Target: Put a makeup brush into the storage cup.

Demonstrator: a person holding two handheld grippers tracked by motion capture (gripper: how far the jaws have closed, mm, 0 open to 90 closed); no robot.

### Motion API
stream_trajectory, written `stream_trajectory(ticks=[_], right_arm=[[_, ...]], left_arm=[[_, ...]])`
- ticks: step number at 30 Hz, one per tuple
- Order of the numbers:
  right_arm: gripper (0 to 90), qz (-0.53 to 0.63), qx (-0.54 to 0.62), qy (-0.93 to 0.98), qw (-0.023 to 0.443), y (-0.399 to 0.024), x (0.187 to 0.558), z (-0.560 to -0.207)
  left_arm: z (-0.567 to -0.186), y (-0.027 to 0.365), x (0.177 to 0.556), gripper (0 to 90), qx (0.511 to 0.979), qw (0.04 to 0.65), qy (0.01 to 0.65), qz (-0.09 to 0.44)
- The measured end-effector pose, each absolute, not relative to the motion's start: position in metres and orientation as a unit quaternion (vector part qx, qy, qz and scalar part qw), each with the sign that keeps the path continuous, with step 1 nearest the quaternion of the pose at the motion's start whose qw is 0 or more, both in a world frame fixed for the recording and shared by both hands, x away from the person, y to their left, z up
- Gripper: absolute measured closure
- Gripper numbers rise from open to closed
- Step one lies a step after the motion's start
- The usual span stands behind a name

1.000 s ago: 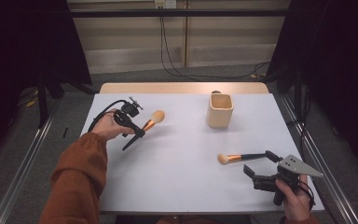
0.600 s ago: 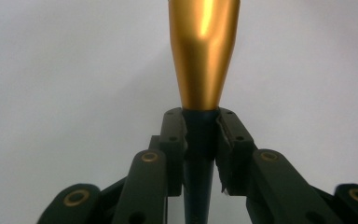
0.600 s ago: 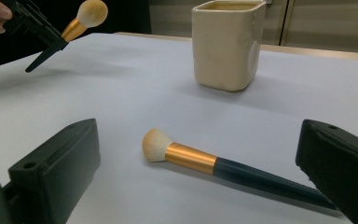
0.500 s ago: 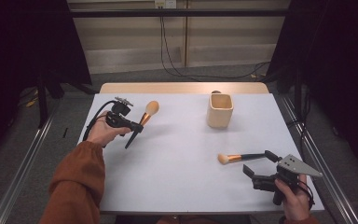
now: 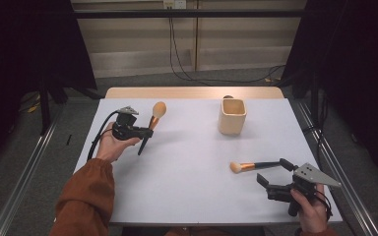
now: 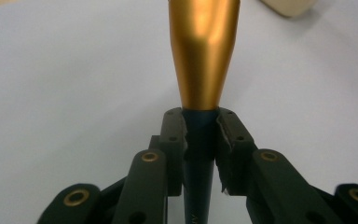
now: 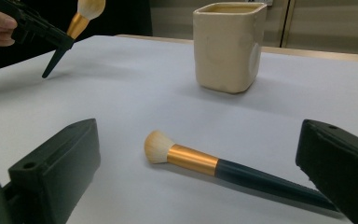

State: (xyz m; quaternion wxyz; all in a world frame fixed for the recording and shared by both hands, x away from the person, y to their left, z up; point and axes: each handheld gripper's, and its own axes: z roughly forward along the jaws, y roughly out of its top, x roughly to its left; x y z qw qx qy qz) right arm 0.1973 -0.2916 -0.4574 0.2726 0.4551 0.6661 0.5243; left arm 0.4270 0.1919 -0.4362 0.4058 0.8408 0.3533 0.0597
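Note:
My left gripper [image 5: 146, 132] is shut on the dark handle of a makeup brush [image 5: 155, 115] and holds it tilted above the left of the white table [image 5: 187, 196], tan bristles up and handle tip down. In the left gripper view the pads [image 6: 174, 135] clamp the handle just below the gold ferrule [image 6: 204, 51]. A second brush [image 5: 253, 166] lies flat at the front right, bristles pointing left. My right gripper [image 5: 271, 170] stands open just in front of it. In the right gripper view this brush [image 7: 200, 161] lies between the wide jaws, untouched.
A cream square cup [image 5: 232, 116] stands upright at the back right of the table; it also appears as cup [image 7: 228, 46] beyond the lying brush. Dark stands and cables surround the table, and rails run along both sides.
The left hand has raised its brush and tipped it more upright, the bristle end moving toward the far edge. The right hand and the lying brush have not moved.

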Motion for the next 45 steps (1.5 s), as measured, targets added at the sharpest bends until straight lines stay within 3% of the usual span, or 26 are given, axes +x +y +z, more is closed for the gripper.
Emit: stream_trajectory(ticks=[19, 30, 45], right_arm=[[0.0, 0.529, 0.453, 0.664, 0.272, -0.291, 0.198, -0.456], [0.0, 0.533, 0.451, 0.66, 0.277, -0.29, 0.199, -0.454], [0.0, 0.544, 0.438, 0.657, 0.285, -0.279, 0.209, -0.442]], left_arm=[[-0.431, 0.19, 0.398, 74.4, 0.796, 0.48, 0.359, 0.087], [-0.433, 0.188, 0.369, 74.4, 0.779, 0.524, 0.329, 0.101], [-0.421, 0.181, 0.341, 74.4, 0.766, 0.558, 0.306, 0.087]])
